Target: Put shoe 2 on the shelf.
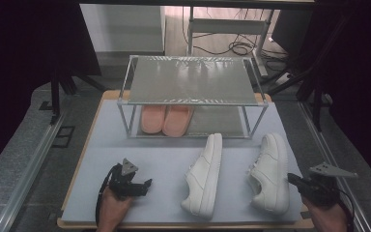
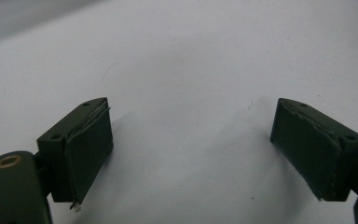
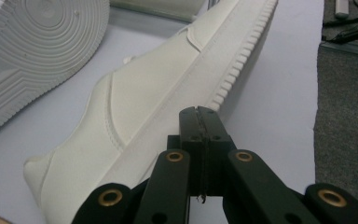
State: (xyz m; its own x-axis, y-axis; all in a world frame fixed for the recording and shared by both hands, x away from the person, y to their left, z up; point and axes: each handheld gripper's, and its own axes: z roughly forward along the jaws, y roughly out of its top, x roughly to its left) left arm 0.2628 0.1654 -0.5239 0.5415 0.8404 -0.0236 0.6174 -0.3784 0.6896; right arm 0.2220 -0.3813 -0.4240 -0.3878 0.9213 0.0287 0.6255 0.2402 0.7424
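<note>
Two white sneakers lie on their sides on the pale mat [image 1: 164,162]: one [image 1: 204,175] in the middle, the other [image 1: 270,172] to its right. My right gripper [image 1: 292,179] rests at the front right, shut and empty, just beside the right sneaker's [image 3: 135,112] heel end; the other sneaker's ribbed sole [image 3: 32,51] lies beyond. My left gripper [image 1: 146,184] sits at the front left, open, with bare mat between its pads [image 2: 89,149]. A pair of pink slippers [image 1: 165,119] stands on the lower shelf of the metal rack [image 1: 191,82].
The two-tier rack stands at the back of the mat, its top shelf bare and the right half of its lower shelf [image 1: 217,121] free. Aluminium rails [image 1: 26,169] flank the table. Cables [image 1: 236,47] lie on the floor behind.
</note>
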